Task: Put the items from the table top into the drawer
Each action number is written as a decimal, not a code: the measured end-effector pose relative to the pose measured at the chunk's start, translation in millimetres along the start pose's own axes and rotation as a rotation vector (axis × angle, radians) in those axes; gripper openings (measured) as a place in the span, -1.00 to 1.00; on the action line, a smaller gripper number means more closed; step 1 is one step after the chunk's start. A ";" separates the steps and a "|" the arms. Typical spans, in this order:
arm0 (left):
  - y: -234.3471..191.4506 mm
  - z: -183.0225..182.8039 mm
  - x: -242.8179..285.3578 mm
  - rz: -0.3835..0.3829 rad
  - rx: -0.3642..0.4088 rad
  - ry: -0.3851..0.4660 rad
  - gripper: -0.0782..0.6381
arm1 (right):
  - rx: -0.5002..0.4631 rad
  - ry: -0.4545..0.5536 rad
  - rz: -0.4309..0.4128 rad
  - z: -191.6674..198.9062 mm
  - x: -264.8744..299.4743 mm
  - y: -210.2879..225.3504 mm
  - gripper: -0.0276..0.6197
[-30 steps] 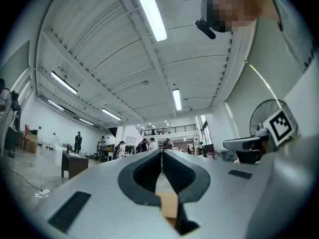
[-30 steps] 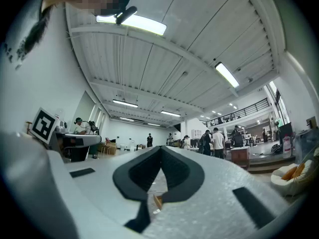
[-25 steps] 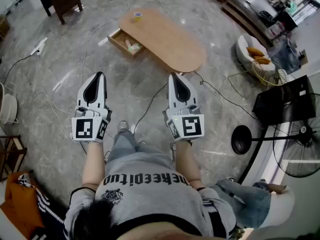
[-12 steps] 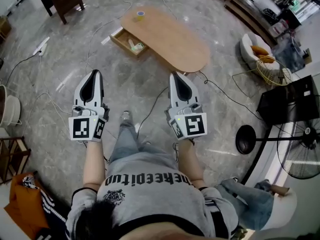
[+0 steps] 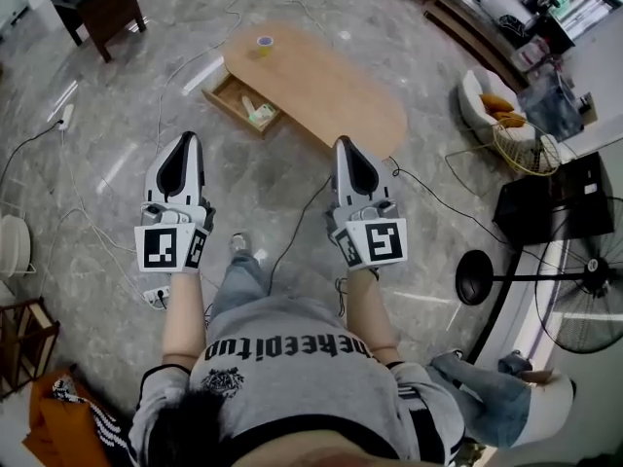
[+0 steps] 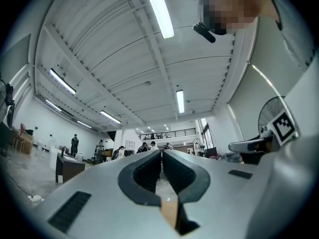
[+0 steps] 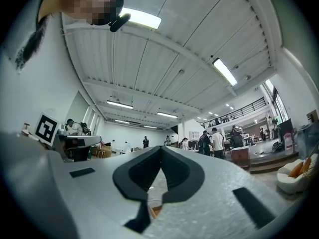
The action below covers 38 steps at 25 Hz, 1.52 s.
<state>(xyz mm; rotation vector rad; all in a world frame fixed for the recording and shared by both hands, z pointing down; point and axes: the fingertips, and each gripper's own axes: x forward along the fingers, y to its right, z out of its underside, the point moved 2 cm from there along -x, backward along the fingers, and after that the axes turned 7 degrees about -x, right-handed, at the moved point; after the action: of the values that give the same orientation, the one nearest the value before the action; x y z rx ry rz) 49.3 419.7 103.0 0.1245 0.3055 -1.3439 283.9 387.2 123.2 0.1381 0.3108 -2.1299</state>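
Meeting at the tips with nothing between them, the jaws of the left gripper [image 5: 188,144] are closed. The right gripper [image 5: 348,148] is the same, closed and empty. Both gripper views look up past the pads at ceiling and far hall, no item near them. Judgement: jaws kept closed because there is nothing in reach to take.

Both grippers are held level side by side, in front of the person's torso and apart from each other, noses aimed toward the wooden oval surface [image 5: 336,90]. It lies well ahead across open marble floor [image 5: 107,163]. Likely an approach stance, not a reach.

The drawer [image 5: 226,93] is pulled out on the surface's left side and stands open, so it is ready to receive. A whitish-green item [image 5: 257,115] already lies inside; what it is, too small to tell. The task's remaining thing seems to be one yellowish tape roll [image 5: 264,43], sitting on the far end of the surface, above and beyond the drawer and apart from it. Nothing else shows on top.

A dark cable [image 5: 292,227] runs on the floor between the person and the surface, a possible trip risk.
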 end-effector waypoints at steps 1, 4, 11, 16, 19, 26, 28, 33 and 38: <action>-12.9 -0.4 10.4 -0.002 -0.003 0.003 -0.75 | -0.002 0.003 0.005 0.4 15.3 0.3 -0.91; -48.4 -2.3 40.2 0.000 -0.007 0.013 -0.75 | 0.005 0.014 0.027 1.9 58.4 2.0 -0.91; -120.6 1.1 87.7 0.010 -0.008 0.013 -0.75 | 0.017 0.010 0.052 15.2 140.9 -9.8 -0.91; -163.3 6.6 104.9 0.002 -0.034 0.002 -0.75 | 0.029 0.014 0.059 19.2 176.7 -22.0 -0.91; -174.8 11.7 113.4 0.003 -0.047 -0.001 -0.75 | 0.019 -0.009 0.064 25.2 186.5 -24.8 -0.91; -189.8 20.9 130.4 0.009 -0.058 0.003 -0.75 | 0.008 -0.023 0.061 34.8 209.1 -21.2 -0.91; -196.5 24.1 137.2 0.004 -0.058 -0.001 -0.75 | 0.006 -0.024 0.055 38.3 220.2 -19.4 -0.91; -212.8 26.8 163.3 -0.017 -0.040 0.009 -0.75 | 0.015 -0.021 0.034 50.6 255.5 -7.3 -0.91; -232.2 35.5 202.7 -0.036 -0.026 0.010 -0.75 | 0.027 -0.017 0.013 66.1 301.4 8.6 -0.91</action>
<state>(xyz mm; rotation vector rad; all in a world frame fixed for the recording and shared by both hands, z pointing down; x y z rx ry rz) -131.8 167.9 98.5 0.1043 0.3348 -1.3747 127.8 120.9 119.5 0.1371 0.2704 -2.1216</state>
